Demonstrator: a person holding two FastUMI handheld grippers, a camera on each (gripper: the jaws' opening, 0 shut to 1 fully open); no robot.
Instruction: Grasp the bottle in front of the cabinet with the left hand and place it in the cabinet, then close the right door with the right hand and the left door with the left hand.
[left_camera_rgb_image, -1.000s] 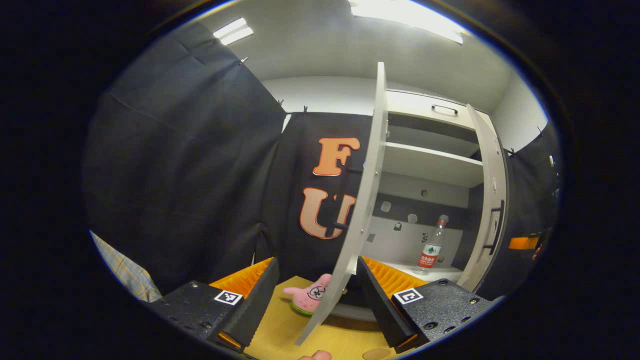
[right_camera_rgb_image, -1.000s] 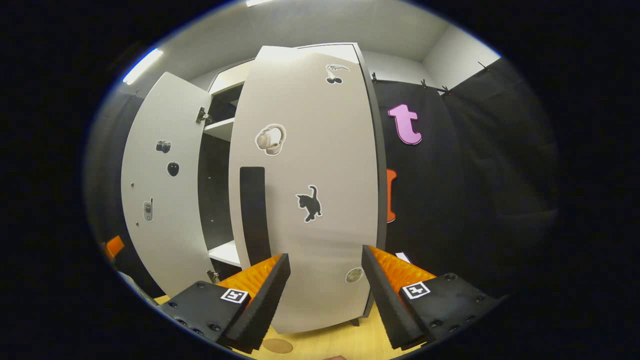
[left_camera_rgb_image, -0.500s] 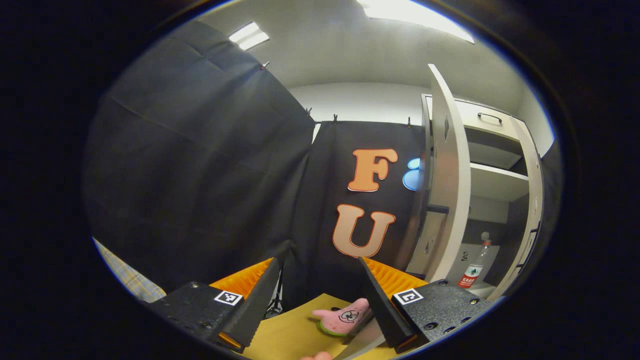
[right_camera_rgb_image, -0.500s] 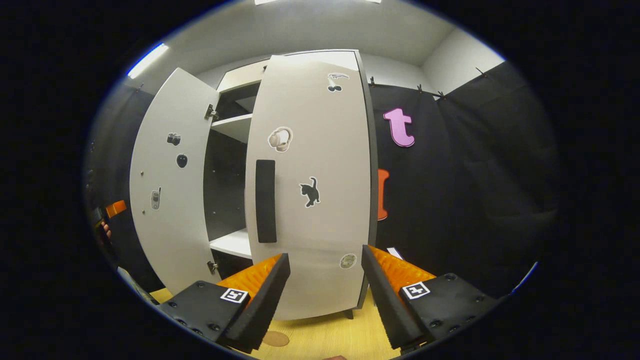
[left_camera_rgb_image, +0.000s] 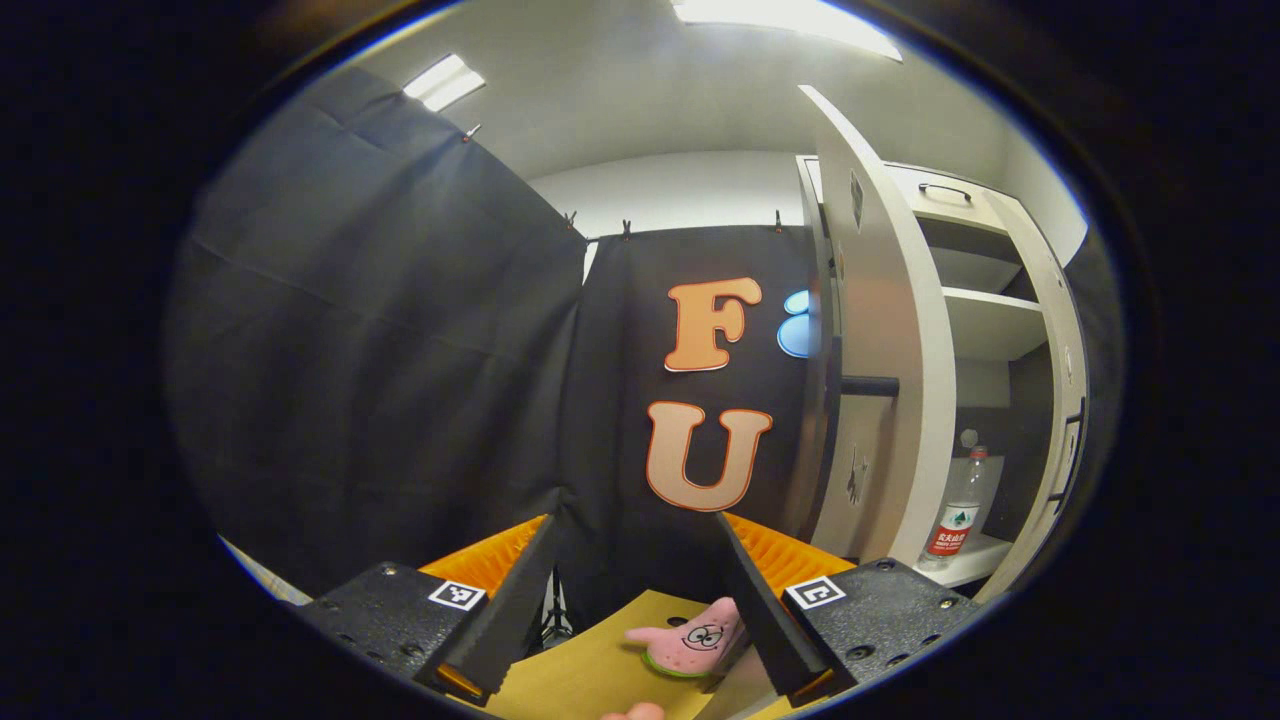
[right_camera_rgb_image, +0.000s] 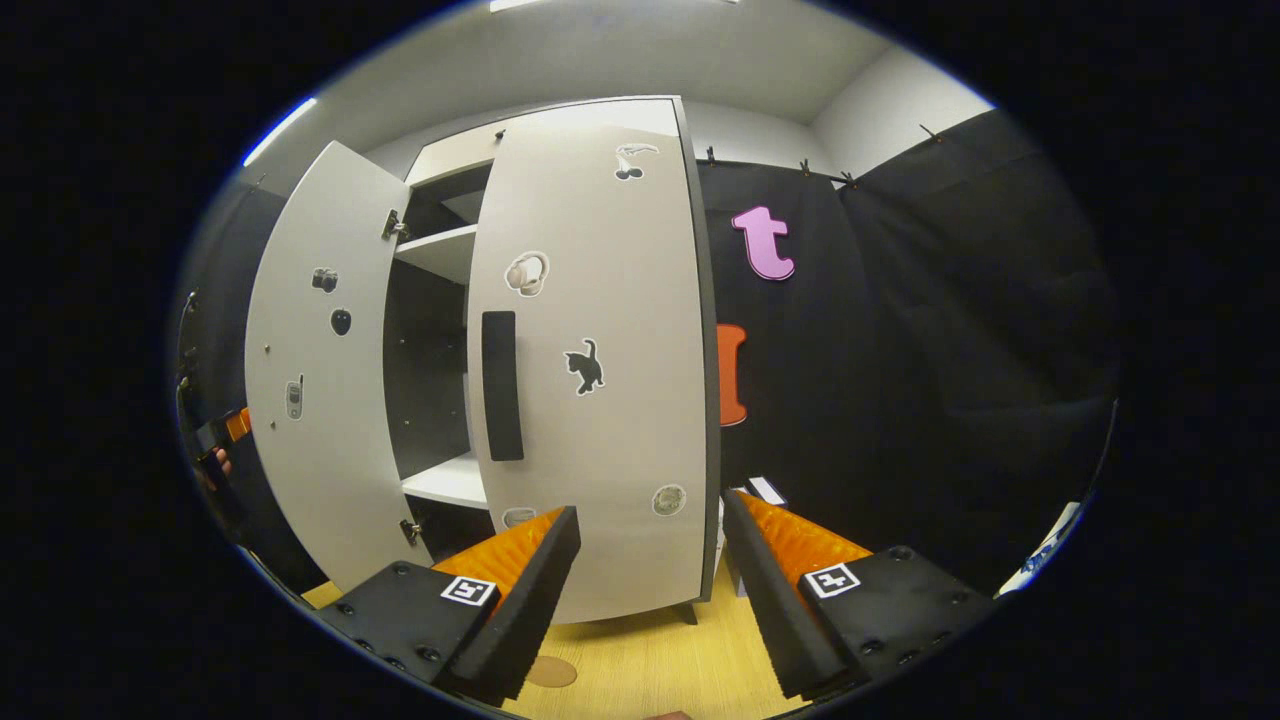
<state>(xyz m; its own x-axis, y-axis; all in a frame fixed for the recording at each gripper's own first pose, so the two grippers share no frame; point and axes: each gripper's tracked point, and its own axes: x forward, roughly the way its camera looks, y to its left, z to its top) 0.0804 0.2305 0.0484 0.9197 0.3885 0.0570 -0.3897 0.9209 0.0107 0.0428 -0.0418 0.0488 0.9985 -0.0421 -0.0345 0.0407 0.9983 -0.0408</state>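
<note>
In the left gripper view, the left gripper (left_camera_rgb_image: 632, 590) has its jaws spread wide with nothing between them. Past them lies a yellow counter (left_camera_rgb_image: 585, 675) carrying a pink star-shaped plush toy (left_camera_rgb_image: 690, 635) just in front of the right finger. To the right stands the white cabinet (left_camera_rgb_image: 1000, 330) with its left door (left_camera_rgb_image: 885, 330) seen almost edge-on, a dark bar handle (left_camera_rgb_image: 868, 385) jutting from it. Through the gap beyond that door, the bottle (left_camera_rgb_image: 958, 505), clear with a red label, stands upright on the cabinet's lower shelf (left_camera_rgb_image: 965, 560), near the shelf's front edge. An upper shelf (left_camera_rgb_image: 990, 320) sits above it.

In the right gripper view, the right gripper (right_camera_rgb_image: 652, 590) likewise holds its jaws wide apart and empty, near the foot of the cabinet. The right door (right_camera_rgb_image: 595, 350) faces the camera and appears shut or almost so; it carries a dark vertical handle (right_camera_rgb_image: 500, 385) and stickers, among them a black cat (right_camera_rgb_image: 585, 365) and headphones (right_camera_rgb_image: 527, 272). The left door (right_camera_rgb_image: 325, 360) hangs open at the left, its inner face with small stickers, and the dark interior with its two shelves shows between the doors. At the far left edge, a bit of orange from the other gripper and a hand can be made out, too small to read further.
</note>
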